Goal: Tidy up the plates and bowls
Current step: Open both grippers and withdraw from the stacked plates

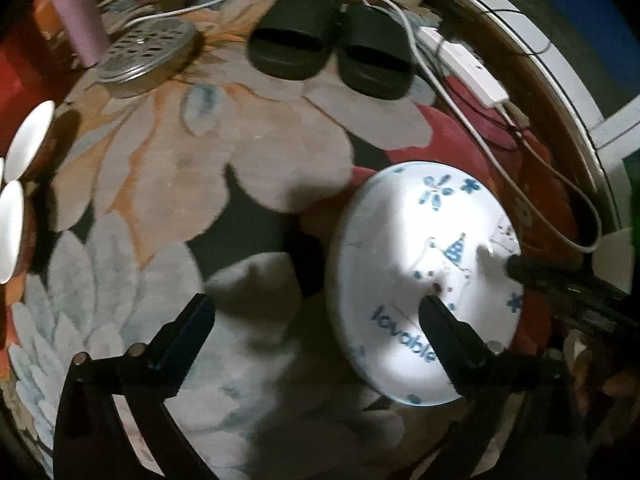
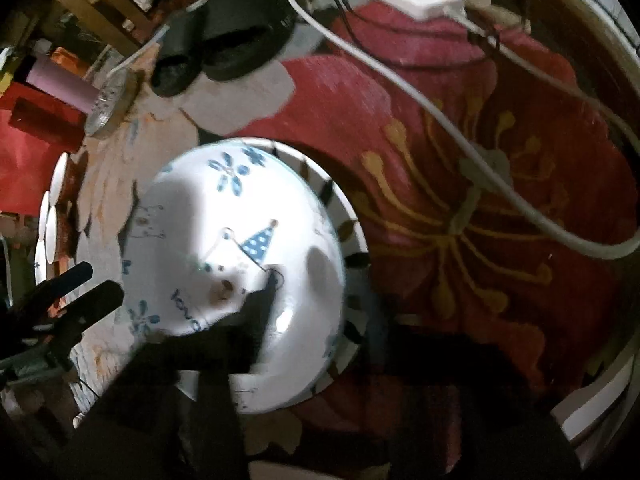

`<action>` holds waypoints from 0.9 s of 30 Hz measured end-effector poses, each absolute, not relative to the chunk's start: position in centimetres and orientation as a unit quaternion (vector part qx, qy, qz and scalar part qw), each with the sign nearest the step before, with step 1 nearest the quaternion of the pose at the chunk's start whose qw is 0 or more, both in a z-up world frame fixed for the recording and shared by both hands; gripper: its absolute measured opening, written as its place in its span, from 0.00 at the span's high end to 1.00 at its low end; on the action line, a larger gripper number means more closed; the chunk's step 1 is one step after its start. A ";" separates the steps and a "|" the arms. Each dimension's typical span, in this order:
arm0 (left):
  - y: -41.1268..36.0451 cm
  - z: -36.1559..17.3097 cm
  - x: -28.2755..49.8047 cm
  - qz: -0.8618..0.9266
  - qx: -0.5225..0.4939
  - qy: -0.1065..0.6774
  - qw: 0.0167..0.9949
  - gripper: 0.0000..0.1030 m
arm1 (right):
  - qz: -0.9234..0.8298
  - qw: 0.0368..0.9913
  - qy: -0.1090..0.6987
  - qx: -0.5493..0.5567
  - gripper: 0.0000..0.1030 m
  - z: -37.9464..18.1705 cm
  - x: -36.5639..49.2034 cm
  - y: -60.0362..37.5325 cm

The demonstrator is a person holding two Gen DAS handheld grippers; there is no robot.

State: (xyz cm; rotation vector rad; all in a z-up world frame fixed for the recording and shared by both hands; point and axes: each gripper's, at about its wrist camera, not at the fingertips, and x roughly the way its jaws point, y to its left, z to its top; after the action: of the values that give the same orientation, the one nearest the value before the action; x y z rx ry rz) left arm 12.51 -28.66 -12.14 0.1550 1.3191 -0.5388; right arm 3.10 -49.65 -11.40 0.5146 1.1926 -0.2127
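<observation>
Plate (image 1: 404, 240) with blue flowers reads "lovable" in blue.

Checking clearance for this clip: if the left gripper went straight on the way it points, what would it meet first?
Probably the bare floral rug. The left gripper has open jaws with only rug between them; the blue-patterned plate lies under its right finger, so that finger might clip it. Depth is unclear.

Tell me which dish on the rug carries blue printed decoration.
The large white plate between both sets of jaws, with blue flowers, a party hat and lettering. The small white dishes at the left edge look plain.
</observation>
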 end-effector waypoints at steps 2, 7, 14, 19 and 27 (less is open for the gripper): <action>-28.0 -12.1 12.6 -0.237 0.072 0.605 0.757 0.01 | -0.096 0.803 0.541 0.229 0.03 -10.2 3.2 -49.1; -26.3 -12.0 12.9 -0.218 0.076 0.604 0.763 0.01 | -0.074 0.813 0.542 0.202 0.01 -9.3 4.7 -47.0; -23.8 -12.0 13.4 -0.195 0.070 0.605 0.769 0.01 | -0.043 0.810 0.550 0.199 0.00 -9.3 5.8 -44.4; -22.2 -11.9 13.7 -0.185 0.060 0.604 0.773 0.01 | -0.035 0.808 0.555 0.193 0.00 -9.4 6.5 -43.0; -19.7 -12.0 14.0 -0.172 0.050 0.603 0.777 0.01 | -0.024 0.808 0.559 0.182 0.00 -9.4 7.2 -41.0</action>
State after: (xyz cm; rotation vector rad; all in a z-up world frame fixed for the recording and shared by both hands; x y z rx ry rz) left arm 13.96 -19.73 -12.03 0.1085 1.3051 -0.3724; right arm 7.22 -41.04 -9.37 0.3882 1.1963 -0.0518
